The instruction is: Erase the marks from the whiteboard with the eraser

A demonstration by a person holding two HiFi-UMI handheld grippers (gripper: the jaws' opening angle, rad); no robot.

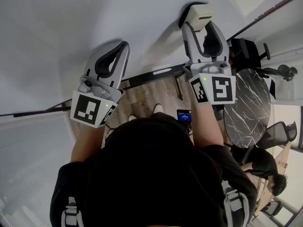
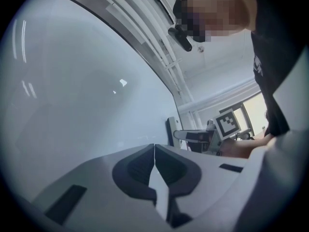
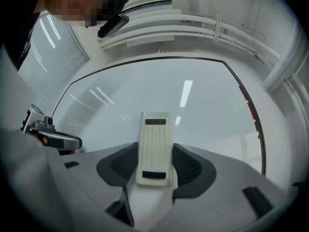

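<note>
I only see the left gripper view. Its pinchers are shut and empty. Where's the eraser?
Observer: The right gripper has it. The cream eraser sits clamped between its jaws.
Operator: Which way does it face?
Observer: Its ribbed back faces the gripper's camera, and the other side faces the whiteboard.
Operator: Any scribbles there?
Observer: None that I can see around the eraser in the right gripper view.
</note>
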